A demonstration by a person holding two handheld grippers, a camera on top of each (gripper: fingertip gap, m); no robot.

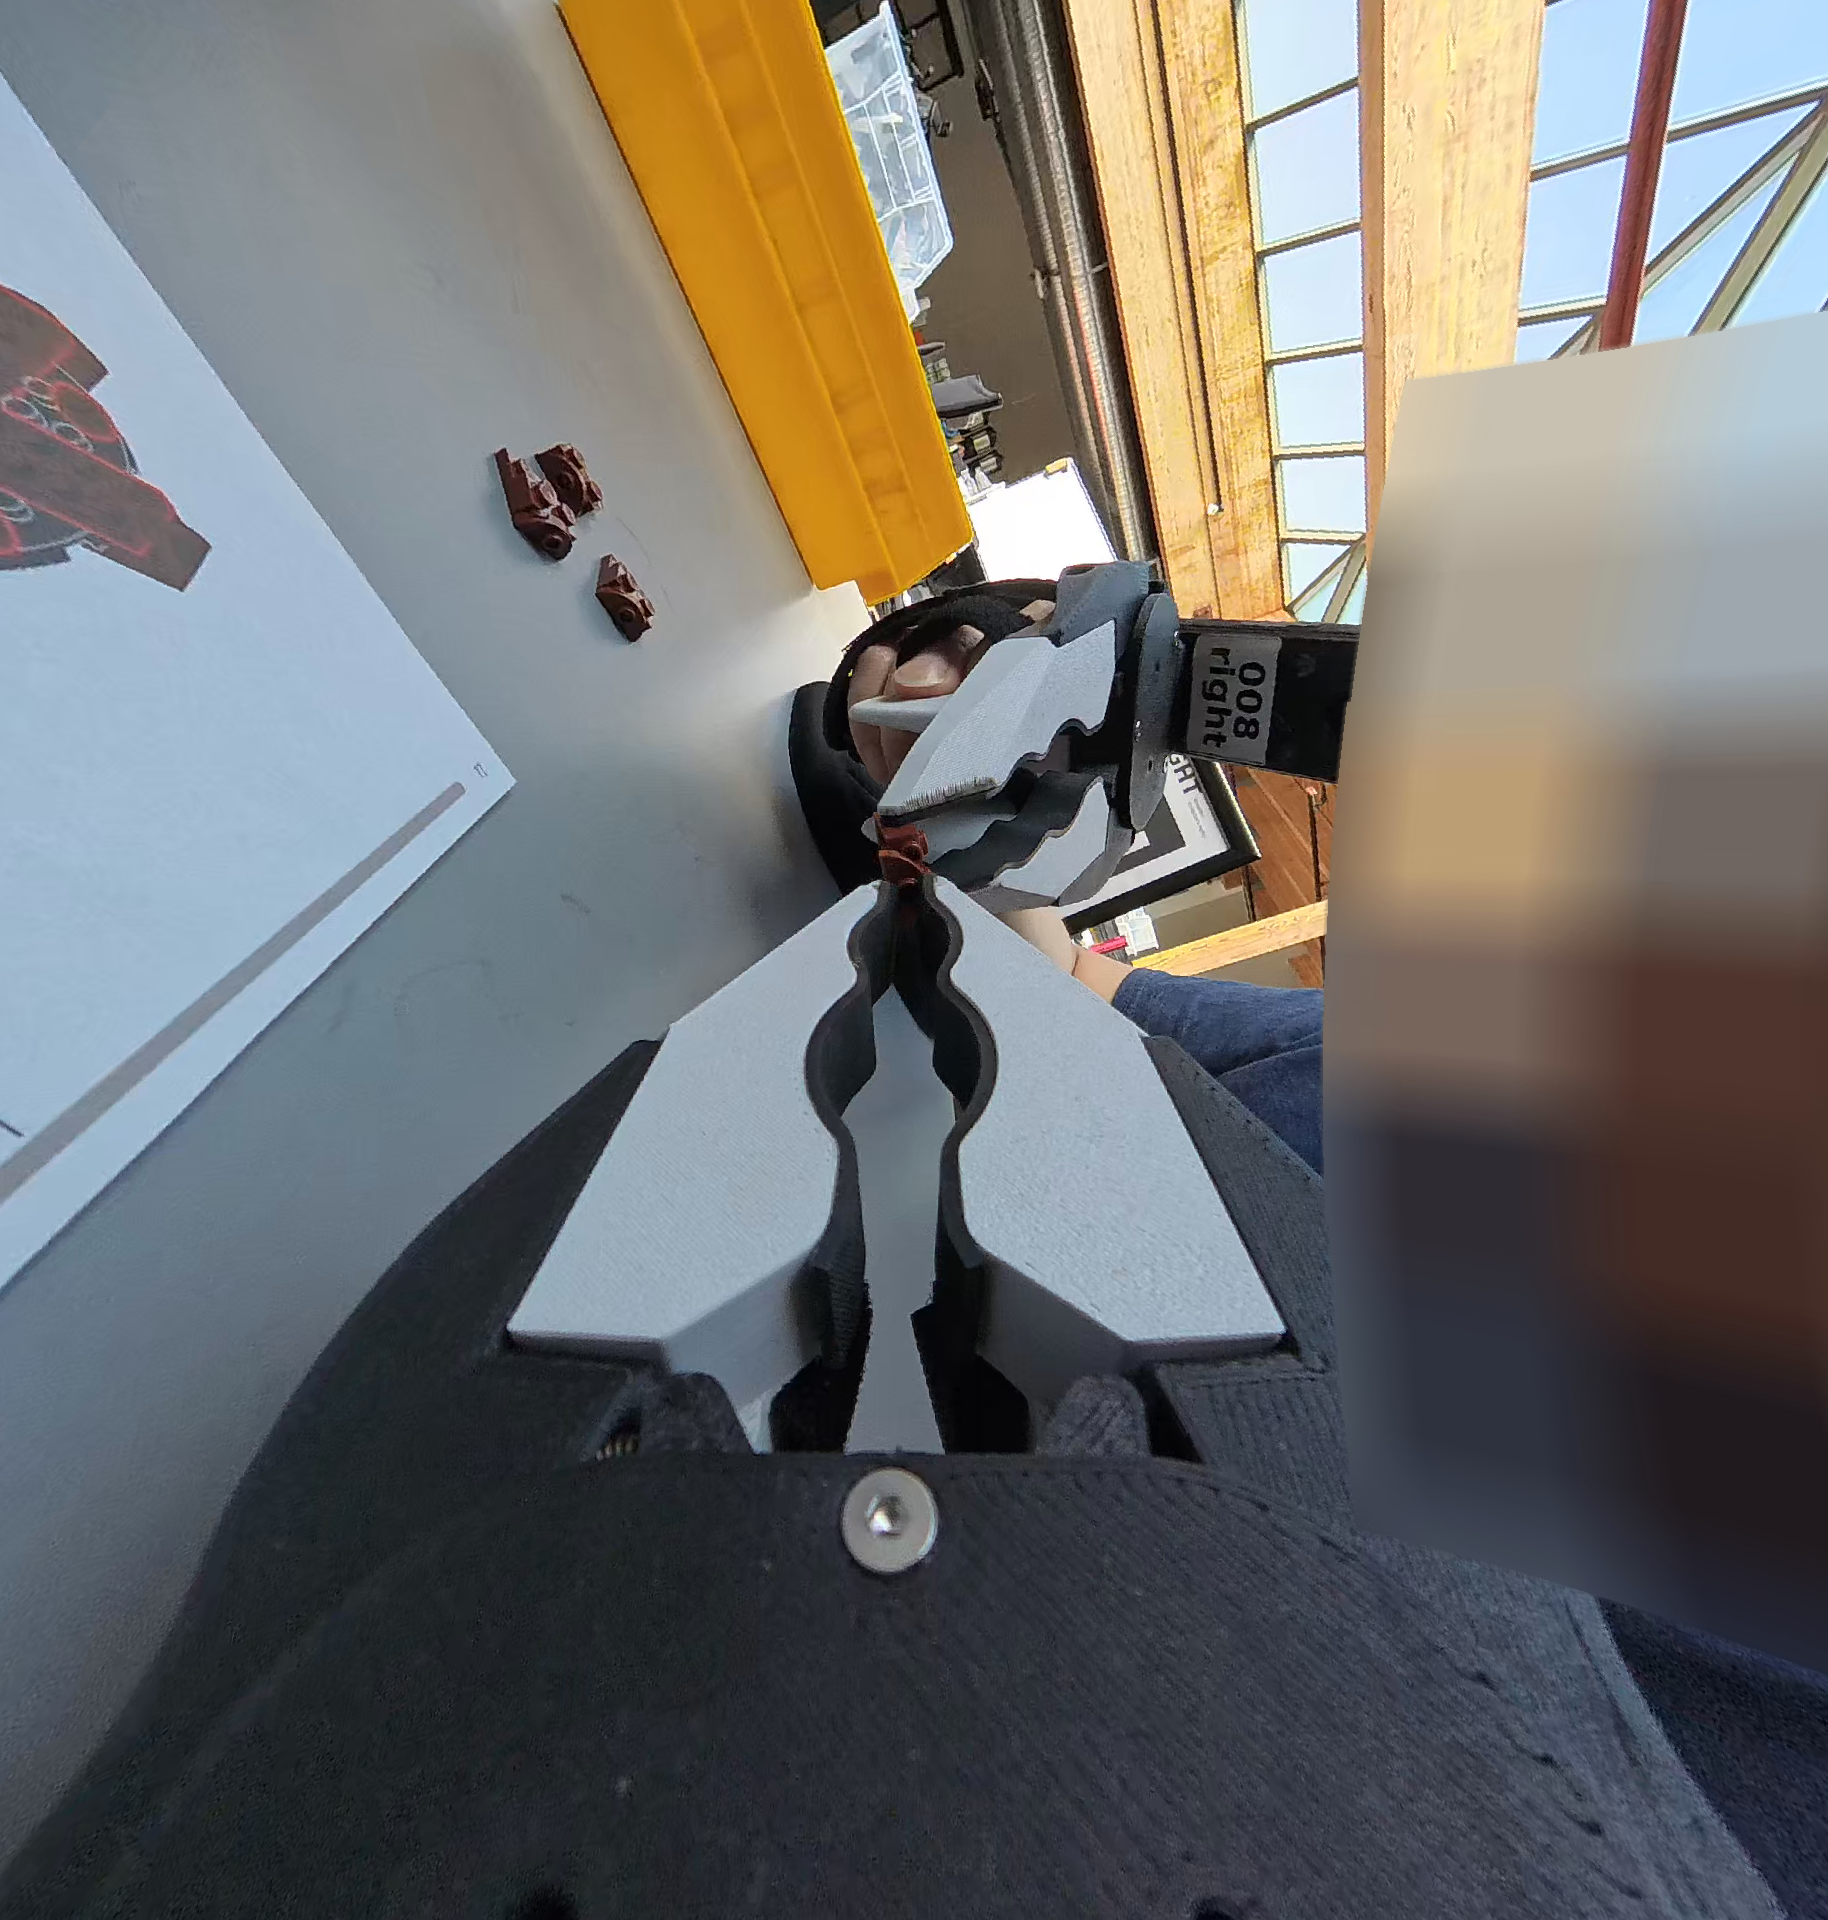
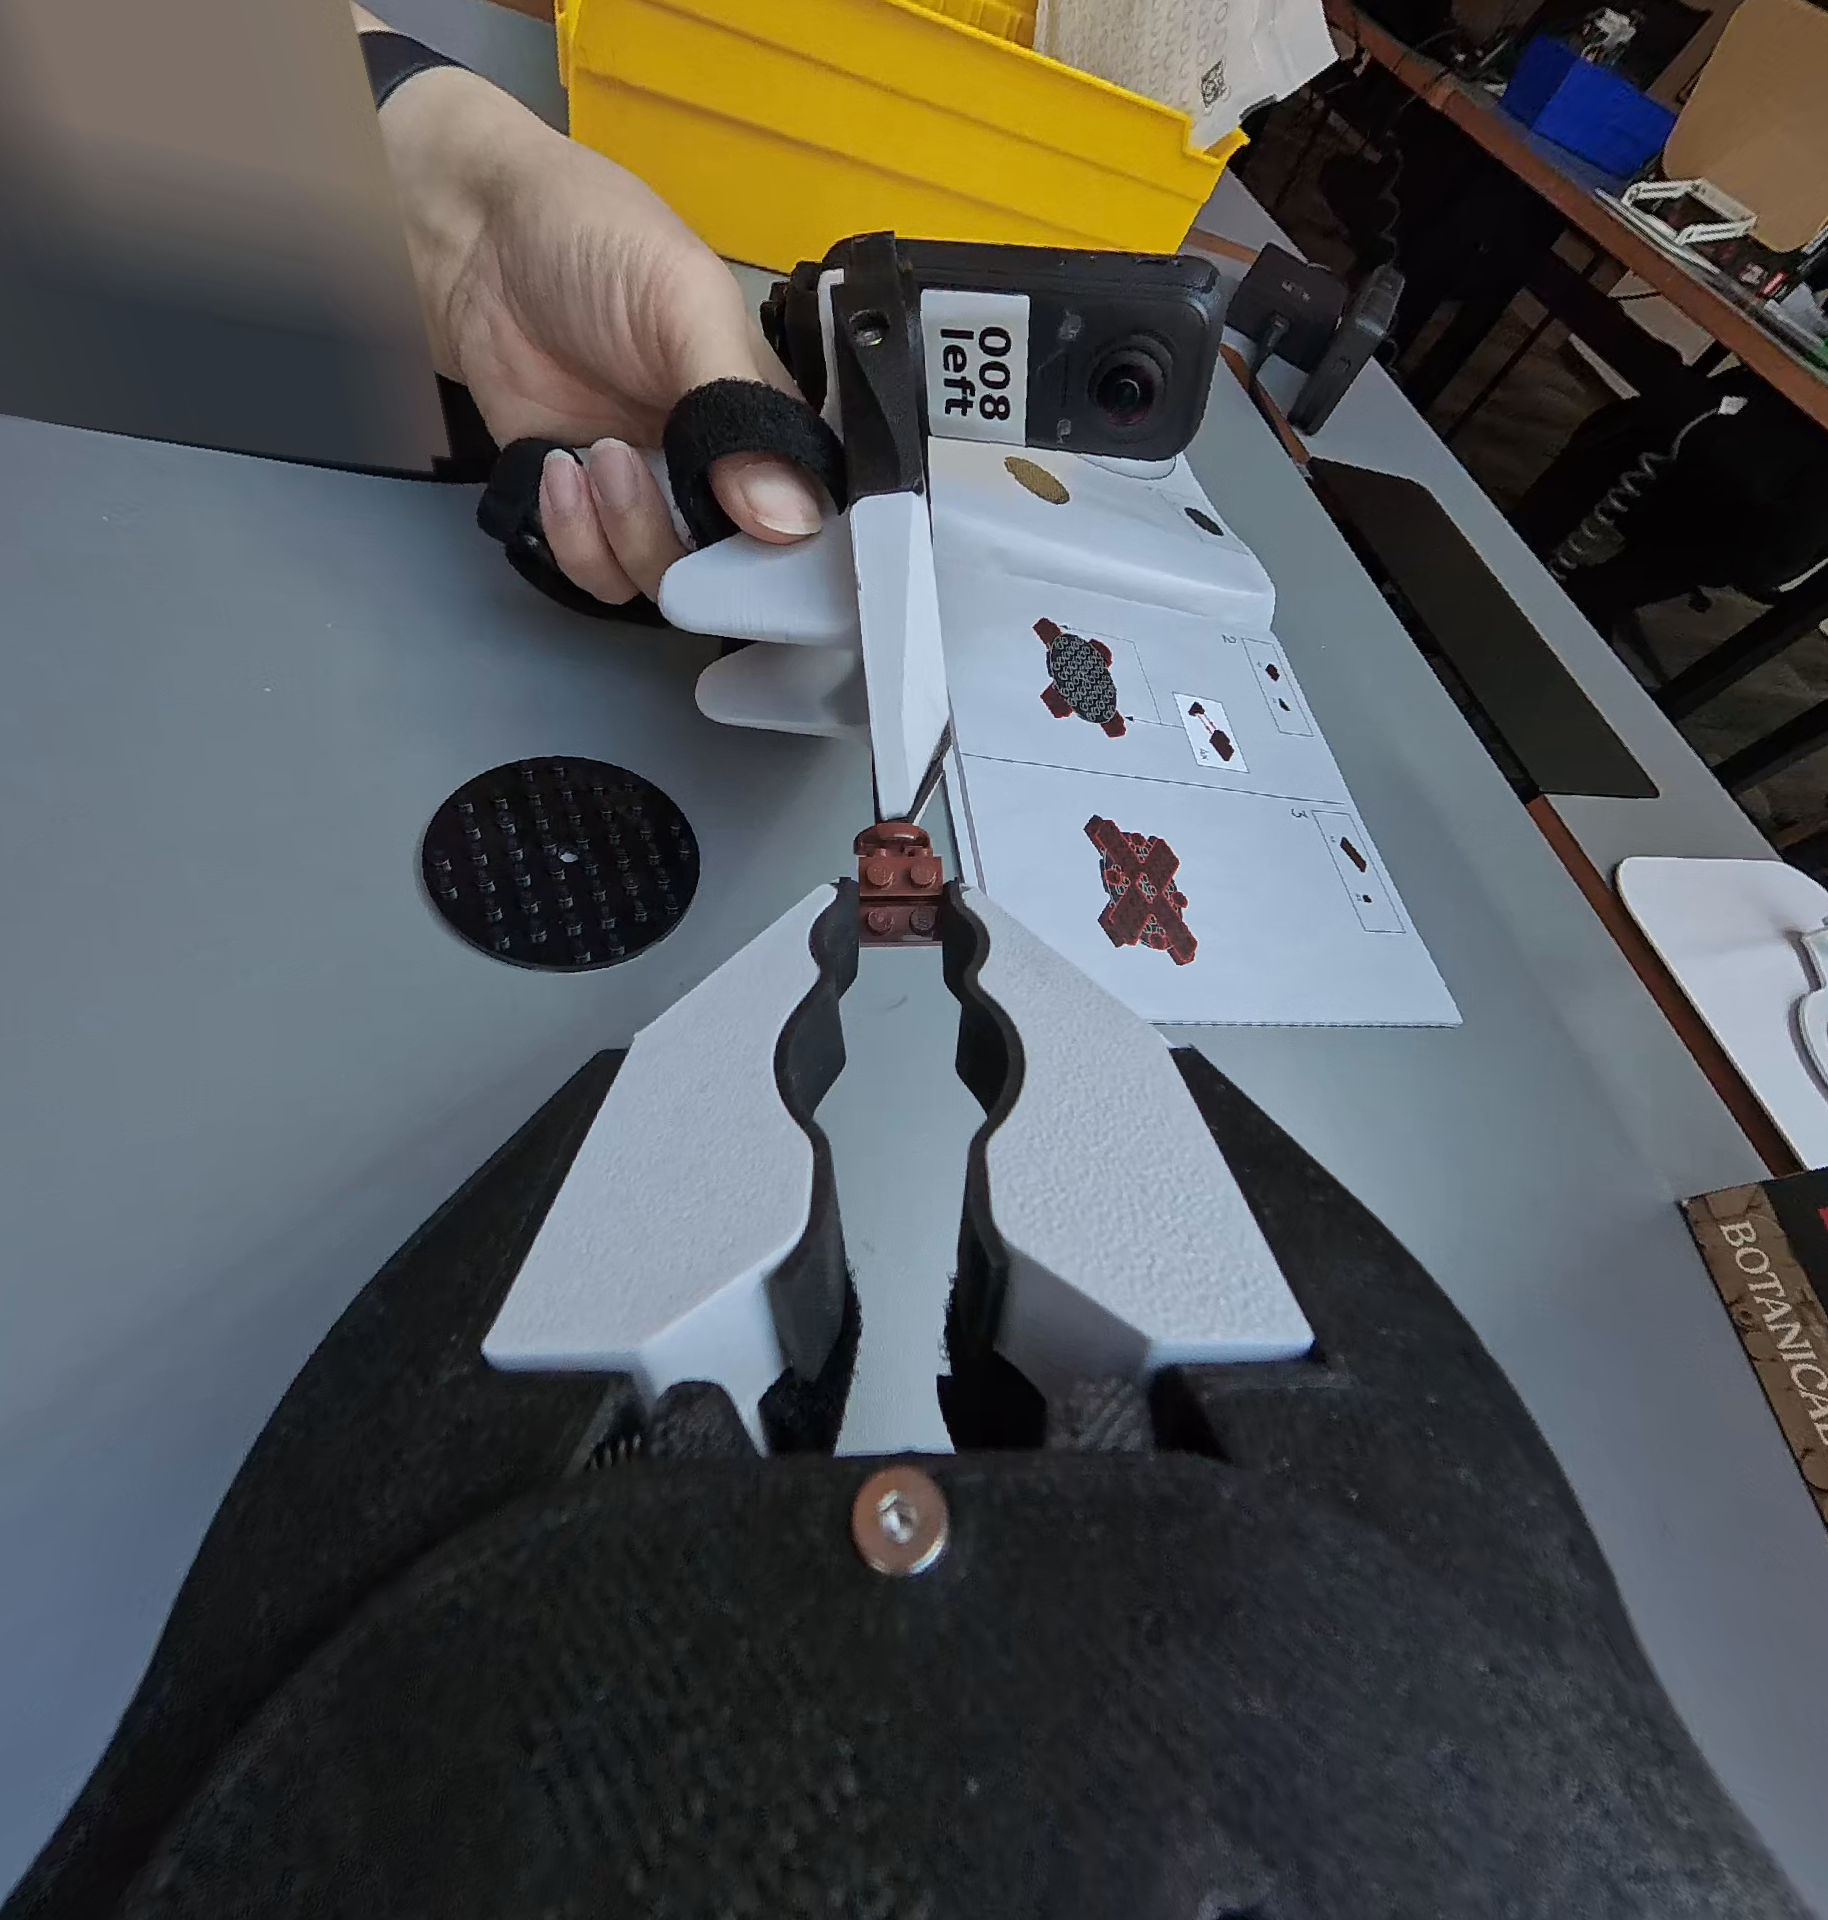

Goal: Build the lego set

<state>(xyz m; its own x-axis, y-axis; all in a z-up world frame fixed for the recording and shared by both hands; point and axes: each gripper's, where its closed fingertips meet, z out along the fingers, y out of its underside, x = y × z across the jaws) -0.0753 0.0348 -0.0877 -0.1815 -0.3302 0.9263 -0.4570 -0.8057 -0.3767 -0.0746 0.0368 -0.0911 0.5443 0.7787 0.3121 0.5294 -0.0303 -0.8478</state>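
Observation:
Both grippers meet tip to tip above the grey table. My right gripper (image 2: 897, 914) is shut on a small brown plate (image 2: 897, 923) with studs up. A second small brown piece (image 2: 895, 844) sits against its far end, and my left gripper (image 2: 905, 816) is shut on that piece from the far side. In the left wrist view, my left gripper (image 1: 902, 896) pinches the brown piece (image 1: 899, 857) at its tips, with the right gripper (image 1: 905, 821) closed just beyond. A black round studded plate (image 2: 560, 862) lies flat to the left. Three loose brown pieces (image 1: 548, 499) lie near the bin.
An open instruction booklet (image 2: 1180, 862) lies right of the grippers. A yellow bin (image 2: 889, 114) stands at the back of the table (image 2: 214, 675). A set box (image 2: 1803, 1351) and a white tray (image 2: 1720, 977) sit near the right edge. A hand (image 2: 567, 301) holds the left gripper. The tips of both grippers are at nearly the same place.

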